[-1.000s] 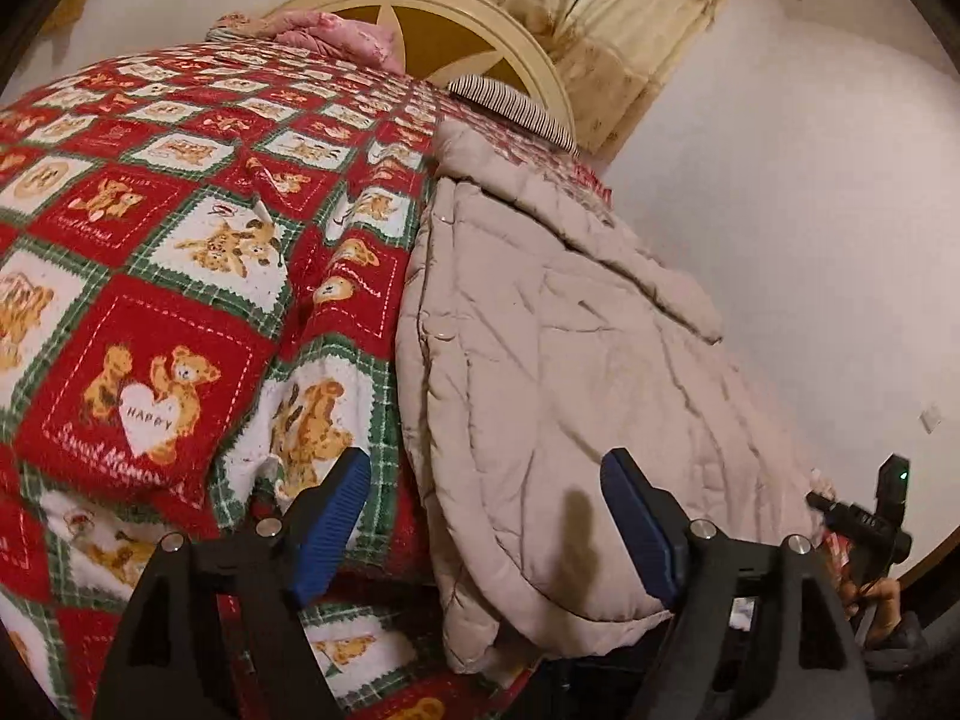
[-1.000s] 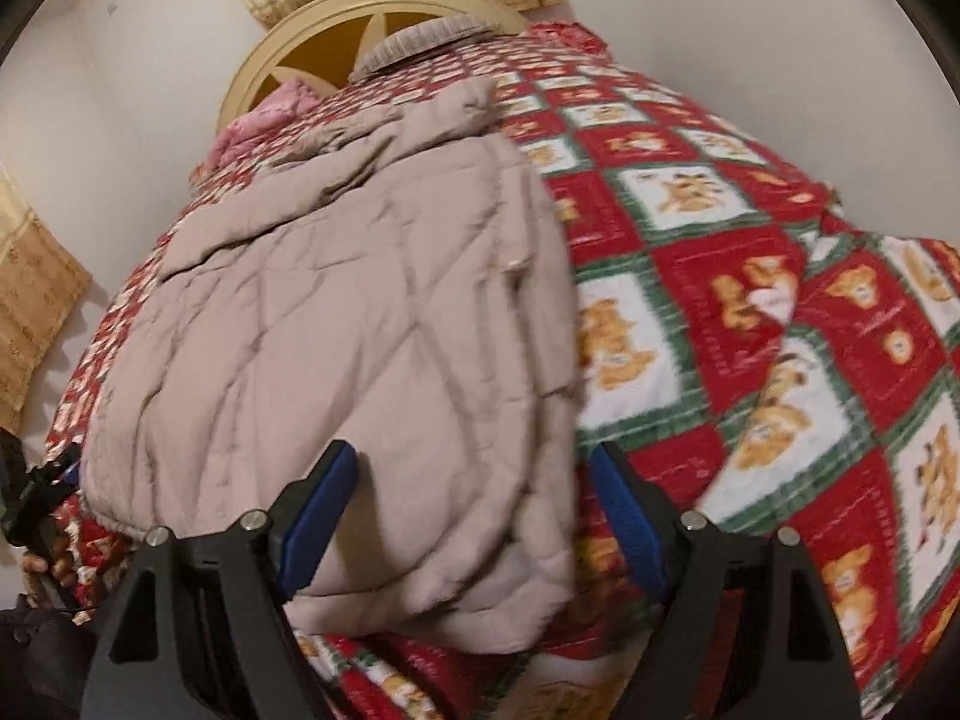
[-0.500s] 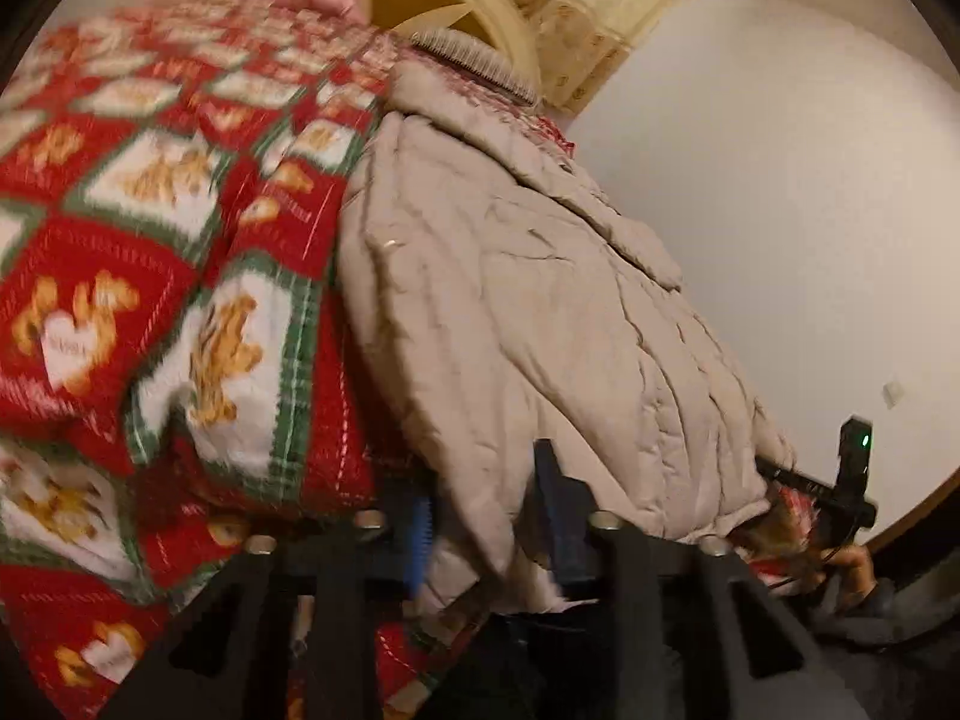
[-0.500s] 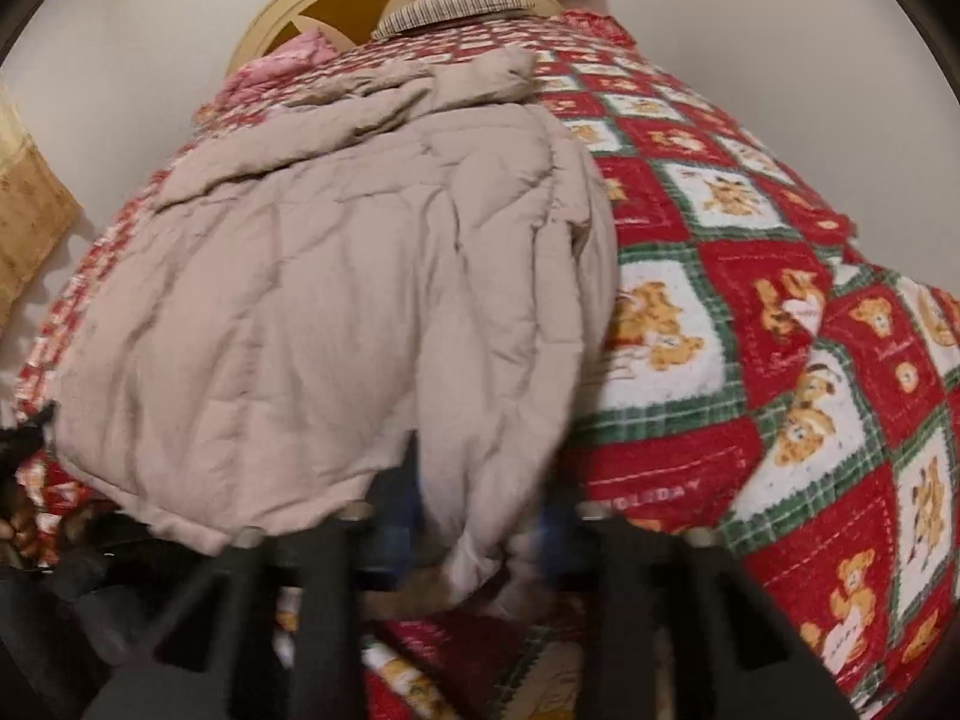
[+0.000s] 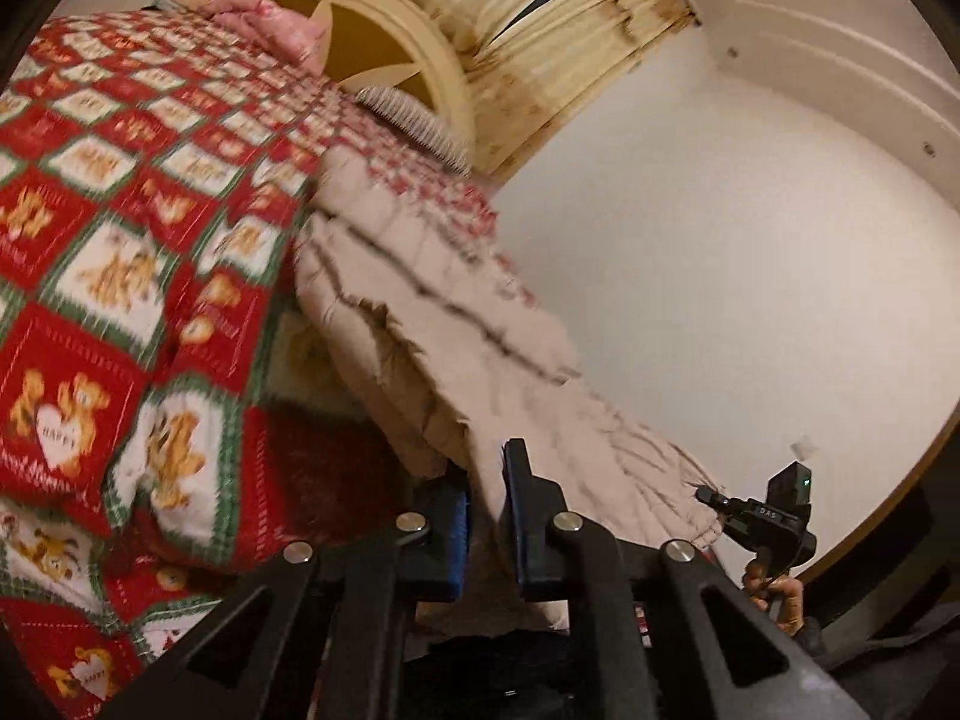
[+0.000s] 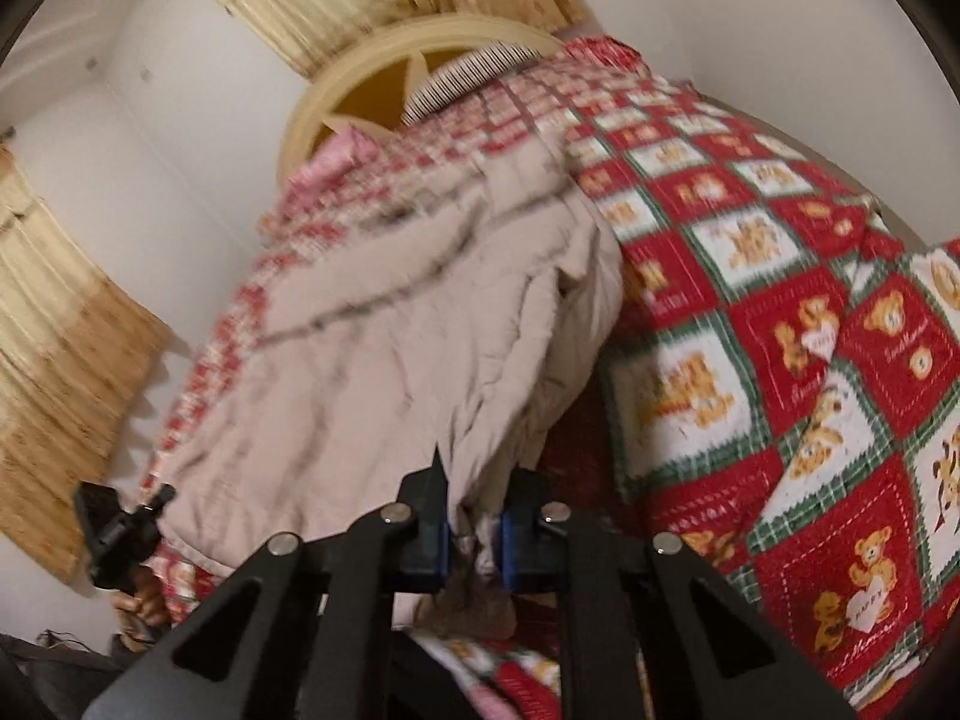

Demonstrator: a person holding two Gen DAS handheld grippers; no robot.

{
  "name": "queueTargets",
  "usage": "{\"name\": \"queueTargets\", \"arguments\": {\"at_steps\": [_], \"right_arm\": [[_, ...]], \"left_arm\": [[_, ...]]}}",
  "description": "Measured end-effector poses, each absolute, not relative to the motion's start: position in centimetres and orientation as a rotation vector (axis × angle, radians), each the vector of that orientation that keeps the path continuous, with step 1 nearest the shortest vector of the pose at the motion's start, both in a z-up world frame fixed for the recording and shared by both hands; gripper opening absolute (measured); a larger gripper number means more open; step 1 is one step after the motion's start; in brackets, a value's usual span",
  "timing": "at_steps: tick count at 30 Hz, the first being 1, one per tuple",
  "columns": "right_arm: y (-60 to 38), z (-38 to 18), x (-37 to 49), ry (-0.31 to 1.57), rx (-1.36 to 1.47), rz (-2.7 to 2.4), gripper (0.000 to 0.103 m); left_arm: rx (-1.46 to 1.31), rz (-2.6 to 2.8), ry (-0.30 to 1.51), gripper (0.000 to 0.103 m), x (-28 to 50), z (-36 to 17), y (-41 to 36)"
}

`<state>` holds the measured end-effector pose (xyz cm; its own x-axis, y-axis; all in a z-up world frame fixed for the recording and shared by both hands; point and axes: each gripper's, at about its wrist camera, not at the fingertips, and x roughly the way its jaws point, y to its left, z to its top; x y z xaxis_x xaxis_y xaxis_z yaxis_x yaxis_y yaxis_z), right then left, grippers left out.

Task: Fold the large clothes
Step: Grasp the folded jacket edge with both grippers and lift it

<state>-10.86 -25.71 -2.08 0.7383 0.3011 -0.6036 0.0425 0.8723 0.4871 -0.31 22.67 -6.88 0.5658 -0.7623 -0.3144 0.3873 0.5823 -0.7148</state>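
Note:
A beige quilted coat (image 5: 432, 324) lies lengthwise on the bed, its near hem raised off the quilt. My left gripper (image 5: 486, 480) is closing tight on one corner of that hem, with fabric pinched between the blue pads. In the right wrist view the coat (image 6: 420, 330) rises toward me, and my right gripper (image 6: 474, 504) is closing on the other hem corner, with cloth bunched between its pads. Each view shows the other gripper at the hem's far end: the right gripper (image 5: 720, 501) at the right, the left gripper (image 6: 120, 522) at the lower left.
The bed carries a red, white and green teddy-bear quilt (image 5: 120, 300). A cream round headboard (image 5: 384, 42), a striped pillow (image 5: 414, 114) and a pink cloth (image 5: 282, 30) sit at the far end. Yellow curtains (image 5: 540, 12) and a white wall (image 5: 750, 240) flank the bed.
Both grippers went from wide open over the hem to shut on its two corners. They then rose, lifting the coat's near edge off the quilt.

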Motion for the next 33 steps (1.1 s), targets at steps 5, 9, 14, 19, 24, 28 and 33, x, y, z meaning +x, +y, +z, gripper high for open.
{"name": "queueTargets", "arguments": {"at_steps": [5, 9, 14, 19, 24, 28, 33], "right_arm": [[-25.1, 2.0, -12.5, 0.658, 0.527, 0.212, 0.015], [-24.7, 4.9, -14.4, 0.608, 0.524, 0.237, 0.015], [-25.5, 6.1, -15.3, 0.540, 0.580, 0.224, 0.015], [-26.7, 5.7, -13.2, 0.530, 0.636, 0.218, 0.015], [-28.2, 8.0, -8.5, 0.491, 0.679, 0.232, 0.015], [-30.3, 9.0, -1.7, 0.481, 0.760, 0.225, 0.015], [-31.4, 8.1, 7.9, 0.504, 0.793, 0.172, 0.015]], "left_arm": [[-0.604, -0.816, 0.591, 0.010, -1.6, -3.1, 22.1], [-0.586, -0.867, 0.532, 0.010, -2.9, -0.1, 22.2], [-0.653, -0.862, 0.538, 0.010, -2.1, 0.4, 22.3], [-0.670, -0.817, 0.551, 0.010, 1.8, 1.8, 21.6], [-0.729, -0.749, 0.547, 0.010, 7.8, 4.2, 21.3], [-0.783, -0.660, 0.600, 0.010, 14.5, 3.9, 20.8], [-0.816, -0.546, 0.686, 0.010, 22.8, 2.2, 19.5]]}}
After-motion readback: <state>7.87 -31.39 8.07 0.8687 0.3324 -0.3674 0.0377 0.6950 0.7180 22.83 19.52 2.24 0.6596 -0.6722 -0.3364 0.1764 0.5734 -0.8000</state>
